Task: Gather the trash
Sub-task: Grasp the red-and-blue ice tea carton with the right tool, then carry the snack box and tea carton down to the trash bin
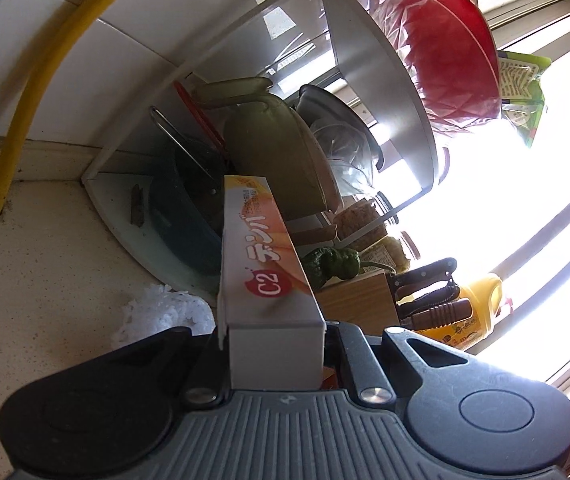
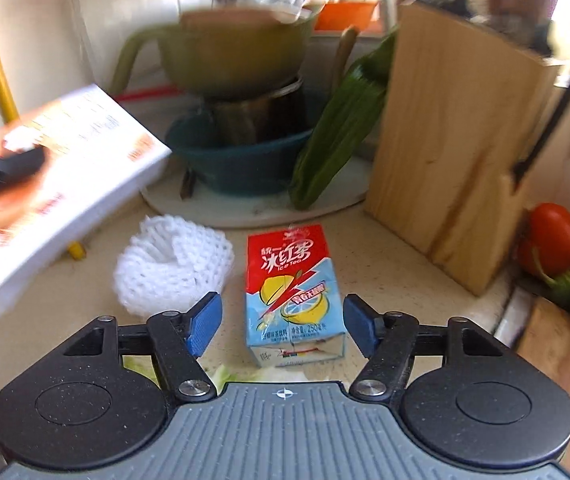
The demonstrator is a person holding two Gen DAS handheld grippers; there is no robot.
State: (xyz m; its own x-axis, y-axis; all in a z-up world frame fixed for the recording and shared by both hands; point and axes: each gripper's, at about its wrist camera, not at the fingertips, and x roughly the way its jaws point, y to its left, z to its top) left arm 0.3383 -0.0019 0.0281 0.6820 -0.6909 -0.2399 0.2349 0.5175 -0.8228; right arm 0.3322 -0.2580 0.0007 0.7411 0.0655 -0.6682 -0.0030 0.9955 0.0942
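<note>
my left gripper [image 1: 275, 344] is clenched on a long flat cardboard box [image 1: 263, 264], white with orange print, held clear of the counter [image 1: 37, 264]. in the right wrist view the same box [image 2: 65, 184] hangs at the left, tilted, above the counter edge.

my right gripper [image 2: 283, 326] is released: its blue pads [image 2: 205, 322] stand apart on either side of a small drink carton [image 2: 293, 292], not touching it. the carton is red and pale blue with lemon artwork, lies flat on the speckled counter, and its near end is creased.

just left of the carton sits a white foam net sleeve [image 2: 171, 266], soft and meshed, bunched into a ring. behind both, a white round tray [image 2: 253, 210] carries a dark blue bowl [image 2: 241, 160], a steel pot [image 2: 257, 114] and an olive-green jug [image 2: 237, 56] stacked upward. a ridged green vegetable [image 2: 337, 136] leans against the wooden knife block [image 2: 457, 152], which stands close on the carton's right. a red tomato [image 2: 553, 236] lies beyond the block. a yellow hose [image 1: 45, 76] runs down the tiled wall.
</note>
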